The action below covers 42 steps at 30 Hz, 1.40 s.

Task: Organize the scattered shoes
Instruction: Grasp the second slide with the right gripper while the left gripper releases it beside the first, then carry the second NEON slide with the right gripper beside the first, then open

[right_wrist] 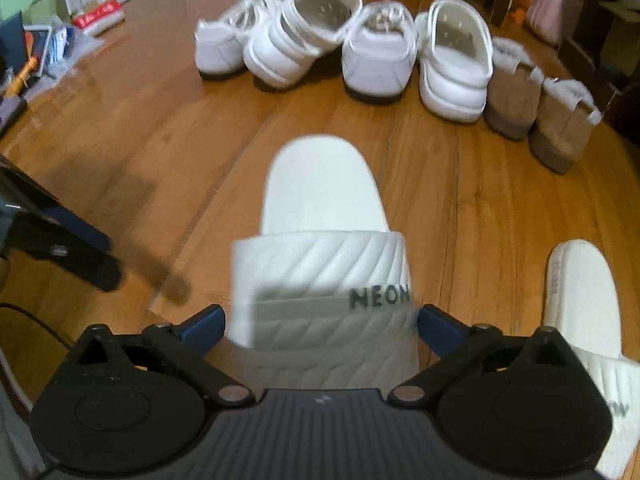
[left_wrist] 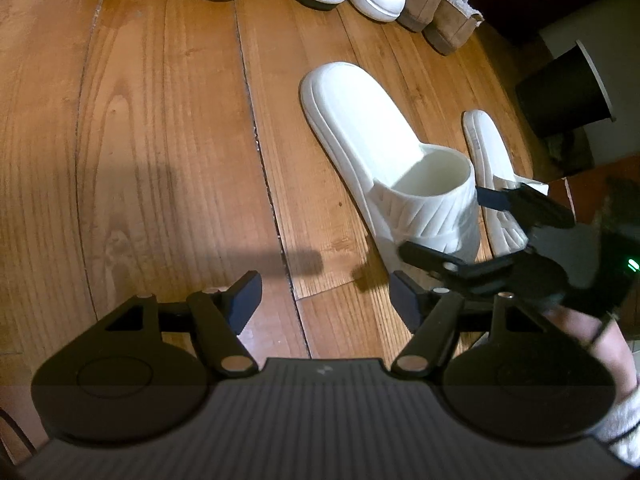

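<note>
A white "NEON" slide (left_wrist: 360, 132) (right_wrist: 320, 184) lies flat on the wooden floor (left_wrist: 160, 140), toe end toward me. My right gripper (right_wrist: 320, 326) (left_wrist: 452, 226) stands wide open astride its ribbed strap, one blue pad at each side; I see no squeeze on the strap. The matching slide (left_wrist: 488, 148) (right_wrist: 580, 288) lies just to the right of it. My left gripper (left_wrist: 326, 300) hangs open over bare floor to the left of the slides, with nothing between its fingers. It also shows at the left edge of the right wrist view (right_wrist: 60, 248).
Several white shoes (right_wrist: 376, 64) and a pair of tan fur-lined ankle boots (right_wrist: 540, 108) stand in a row beyond the slides. A dark bin (left_wrist: 568, 88) sits at the right. Boxes and packets (right_wrist: 52, 40) clutter the far left. A hand (left_wrist: 592, 340) holds the right gripper.
</note>
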Available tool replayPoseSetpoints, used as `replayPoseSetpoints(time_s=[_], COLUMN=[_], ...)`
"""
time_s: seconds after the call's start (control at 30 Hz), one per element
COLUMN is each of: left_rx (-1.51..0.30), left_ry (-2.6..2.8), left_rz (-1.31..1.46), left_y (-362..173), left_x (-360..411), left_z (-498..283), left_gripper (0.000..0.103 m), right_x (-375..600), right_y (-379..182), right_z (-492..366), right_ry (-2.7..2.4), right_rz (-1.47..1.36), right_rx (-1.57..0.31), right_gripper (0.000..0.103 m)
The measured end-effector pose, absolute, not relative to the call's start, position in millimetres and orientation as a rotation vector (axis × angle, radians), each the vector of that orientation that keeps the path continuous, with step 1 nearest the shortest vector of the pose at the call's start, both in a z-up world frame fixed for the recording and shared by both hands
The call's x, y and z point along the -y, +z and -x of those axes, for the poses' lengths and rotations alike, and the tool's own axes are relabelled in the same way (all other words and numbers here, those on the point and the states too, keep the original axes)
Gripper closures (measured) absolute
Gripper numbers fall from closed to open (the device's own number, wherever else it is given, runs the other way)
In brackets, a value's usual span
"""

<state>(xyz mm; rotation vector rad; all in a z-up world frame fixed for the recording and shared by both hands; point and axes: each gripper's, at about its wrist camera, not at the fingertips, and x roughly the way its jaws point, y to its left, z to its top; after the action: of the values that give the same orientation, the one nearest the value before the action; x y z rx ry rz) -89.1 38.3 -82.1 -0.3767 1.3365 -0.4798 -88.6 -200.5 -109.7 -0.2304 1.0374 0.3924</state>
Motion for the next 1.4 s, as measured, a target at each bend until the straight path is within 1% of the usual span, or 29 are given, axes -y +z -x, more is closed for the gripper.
replayPoseSetpoints(time_s=[0.07, 0.17, 0.23, 0.37, 0.43, 0.53, 0.73, 0.9, 0.97, 1.03, 1.07, 1.13, 1.23, 1.37, 1.4], left_rx=[-1.339, -1.343, -1.346, -1.347, -1.348, -1.342, -1.343, -1.351, -1.360, -1.375, -1.381, -1.389, -1.389, -1.383, -1.384], left_ry=[-0.479, -0.478, -0.477, -0.476, -0.479, -0.496, -0.530, -0.566, -0.577, -0.592, -0.596, -0.603, -0.602, -0.591, -0.587], left_rz=[0.374, 0.370, 0.367, 0.364, 0.359, 0.361, 0.328, 0.335, 0.321, 0.312, 0.309, 0.302, 0.304, 0.314, 0.317], left_y=[-82.8, -83.7, -84.5, -85.5, -85.4, -80.4, -74.2, -72.2, -74.7, -78.3, -79.6, -82.2, -83.2, -85.3, -86.1], left_x=[-37.8, -36.9, -36.8, -33.8, -28.7, -20.4, 0.5, 15.7, 21.2, 25.3, 27.1, 29.9, 27.1, 23.5, 22.9], left_z=[89.1, 89.1, 88.5, 86.7, 86.6, 90.5, 93.2, 99.0, 101.8, 103.9, 104.9, 106.1, 107.9, 106.5, 106.1], left_gripper=[0.033, 0.033, 0.033, 0.033, 0.033, 0.033, 0.033, 0.027, 0.027, 0.027, 0.027, 0.027, 0.027, 0.027, 0.026], right_x=[200.2, 206.5, 213.7, 228.5, 251.0, 293.1, 372.0, 415.3, 428.9, 438.2, 447.5, 450.8, 452.9, 448.6, 443.4], right_y=[-117.1, -111.9, -97.8, -64.2, -39.9, -19.7, -2.8, -21.5, -37.1, -48.7, -64.0, -74.7, -82.9, -67.2, -62.8], right_z=[82.2, 80.6, 88.3, 103.6, 112.1, 116.1, 117.7, 99.4, 91.8, 91.5, 88.0, 88.9, 94.1, 117.2, 129.9], right_ry=[0.393, 0.354, 0.315, 0.223, 0.141, 0.034, -0.159, -0.162, -0.181, -0.188, -0.197, -0.210, -0.263, -0.310, -0.306], right_rz=[0.213, 0.121, 0.062, 0.067, 0.083, 0.105, 0.155, 0.298, 0.279, 0.252, 0.218, 0.197, 0.135, -0.084, -0.180], right_rx=[-1.041, -1.027, -0.970, -0.867, -0.817, -0.796, -0.782, -0.869, -0.924, -0.942, -0.987, -0.998, -0.973, -0.869, -0.847], right_gripper=[0.001, 0.003, 0.003, 0.003, 0.003, 0.003, 0.003, 0.002, 0.002, 0.002, 0.002, 0.002, 0.002, 0.002, 0.002])
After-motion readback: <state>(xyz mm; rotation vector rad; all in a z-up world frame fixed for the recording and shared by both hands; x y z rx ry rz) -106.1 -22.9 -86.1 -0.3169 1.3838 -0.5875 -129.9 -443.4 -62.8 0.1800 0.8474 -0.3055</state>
